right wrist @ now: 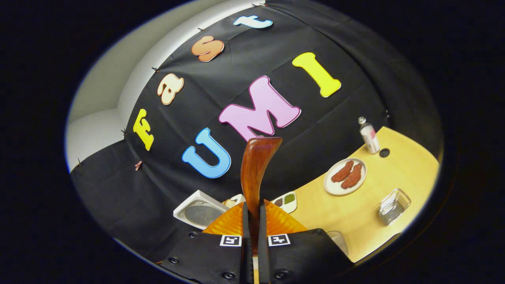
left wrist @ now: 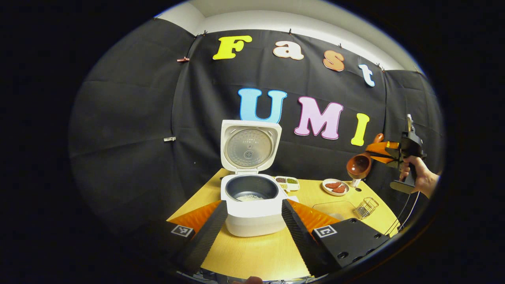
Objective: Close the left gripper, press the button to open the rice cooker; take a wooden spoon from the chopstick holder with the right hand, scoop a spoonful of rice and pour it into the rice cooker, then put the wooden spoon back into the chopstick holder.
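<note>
The white rice cooker (left wrist: 252, 221) stands open on the wooden table, its lid (left wrist: 251, 146) upright. A little rice lies in the dark inner pot (left wrist: 251, 188). My left gripper (left wrist: 254, 203) is open, its fingers on either side of the cooker's front without touching it. High at the right, a hand (left wrist: 420, 177) holds my right gripper (left wrist: 388, 152), shut on the wooden spoon (left wrist: 360, 165), whose bowl looks bare. In the right gripper view the spoon's handle (right wrist: 258, 169) rises from between the shut fingers of the right gripper (right wrist: 252, 213), with the cooker's lid (right wrist: 199, 213) below left.
A wire basket (left wrist: 366, 207) (right wrist: 392, 206) sits near the table's right edge, with a clear container (left wrist: 335, 207) beside it. Behind are a plate of meat (left wrist: 335, 186) (right wrist: 346, 176), a small seasoning tray (left wrist: 287, 182) (right wrist: 286, 200) and a bottle (right wrist: 369, 136).
</note>
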Available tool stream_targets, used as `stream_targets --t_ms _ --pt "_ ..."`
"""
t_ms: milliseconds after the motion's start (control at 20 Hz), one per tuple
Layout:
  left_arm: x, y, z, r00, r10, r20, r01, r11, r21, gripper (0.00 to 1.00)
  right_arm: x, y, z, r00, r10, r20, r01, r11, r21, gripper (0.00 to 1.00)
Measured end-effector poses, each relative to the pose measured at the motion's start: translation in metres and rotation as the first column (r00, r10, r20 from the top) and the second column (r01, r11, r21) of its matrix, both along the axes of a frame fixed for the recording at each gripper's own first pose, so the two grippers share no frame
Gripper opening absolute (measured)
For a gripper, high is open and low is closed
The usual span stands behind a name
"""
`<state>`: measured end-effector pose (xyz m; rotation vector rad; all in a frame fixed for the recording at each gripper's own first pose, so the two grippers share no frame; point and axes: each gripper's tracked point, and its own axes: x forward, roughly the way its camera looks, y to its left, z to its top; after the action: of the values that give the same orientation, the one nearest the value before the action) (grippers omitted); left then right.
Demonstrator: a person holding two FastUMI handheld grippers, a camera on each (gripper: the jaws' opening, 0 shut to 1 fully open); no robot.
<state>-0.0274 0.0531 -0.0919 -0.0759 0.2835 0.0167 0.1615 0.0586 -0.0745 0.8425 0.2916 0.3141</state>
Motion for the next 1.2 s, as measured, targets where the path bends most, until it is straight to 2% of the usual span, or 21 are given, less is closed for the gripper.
stream_targets --t_ms 300,500,650,750,950,1200 --pt "0.003 -0.022 0.012 1.0 0.005 0.007 -0.006 1.0 0.027 0.95 -0.014 -0.108 -0.035 0.996 -0.094 -0.001 0.093 0.989 -0.117 0.1" --pt "0.0 -0.046 0.014 1.0 0.008 -0.006 -0.008 0.999 0.039 0.95 -0.01 -0.155 -0.078 0.991 -0.133 -0.028 0.126 0.977 -0.173 0.1" --pt "-0.003 -0.067 0.015 1.0 -0.001 -0.012 0.001 0.999 0.046 0.95 0.005 -0.161 -0.119 0.99 -0.124 -0.067 0.106 0.97 -0.22 0.1" --pt "-0.006 -0.081 0.015 1.0 -0.007 -0.012 0.008 1.0 0.019 0.95 0.011 -0.164 -0.143 0.99 -0.108 -0.089 0.083 0.964 -0.253 0.1" --pt "-0.008 -0.088 0.013 0.999 0.03 -0.02 -0.029 0.999 0.034 0.95 0.023 -0.181 -0.189 0.987 -0.106 -0.117 0.06 0.937 -0.343 0.1" --pt "-0.011 -0.097 0.01 0.998 0.059 -0.029 -0.057 0.997 0.052 0.95 0.035 -0.178 -0.229 0.985 -0.075 -0.156 0.013 0.929 -0.369 0.1"
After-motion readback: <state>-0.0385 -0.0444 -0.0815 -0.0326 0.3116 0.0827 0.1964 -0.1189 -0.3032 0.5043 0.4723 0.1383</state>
